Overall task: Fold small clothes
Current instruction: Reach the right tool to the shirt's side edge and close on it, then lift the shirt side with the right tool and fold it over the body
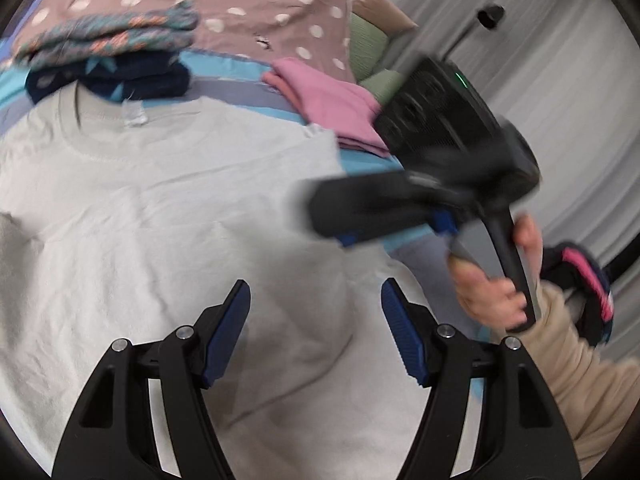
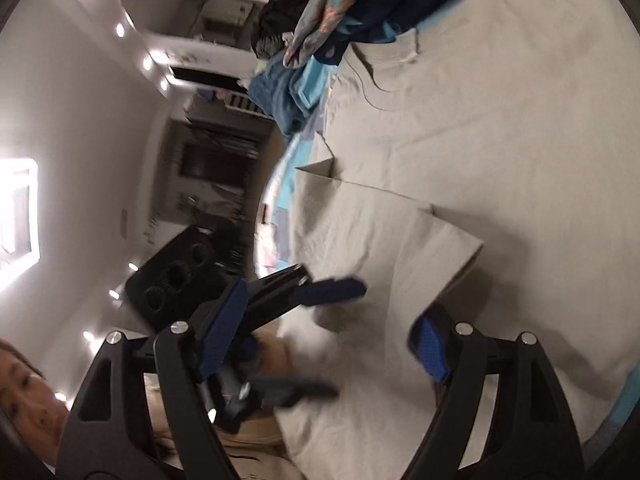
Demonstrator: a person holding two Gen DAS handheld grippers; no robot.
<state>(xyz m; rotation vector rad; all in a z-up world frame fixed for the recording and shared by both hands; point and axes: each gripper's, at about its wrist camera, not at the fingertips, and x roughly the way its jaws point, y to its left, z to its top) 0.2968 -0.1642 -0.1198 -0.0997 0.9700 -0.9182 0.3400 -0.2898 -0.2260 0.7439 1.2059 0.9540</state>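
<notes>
A pale grey T-shirt [image 1: 168,208] lies spread on the bed, collar at the far side; in the right wrist view [image 2: 480,152] one sleeve is folded inward over its body. My left gripper [image 1: 316,332] is open and empty just above the shirt's lower part. My right gripper [image 2: 324,344] is open and empty, tilted sideways over the shirt's edge. In the left wrist view the right gripper [image 1: 340,216] hovers blurred at the shirt's right edge. The left gripper [image 2: 316,336] shows in the right wrist view, over the shirt's near edge.
Folded clothes sit at the far side: a patterned and navy stack [image 1: 112,56] and a pink piece [image 1: 332,104]. A dotted mauve blanket [image 1: 248,0] and green pillows [image 1: 368,44] lie behind. The striped blue bedsheet [image 1: 240,68] lies underneath. Curtains [image 1: 560,80] hang at right.
</notes>
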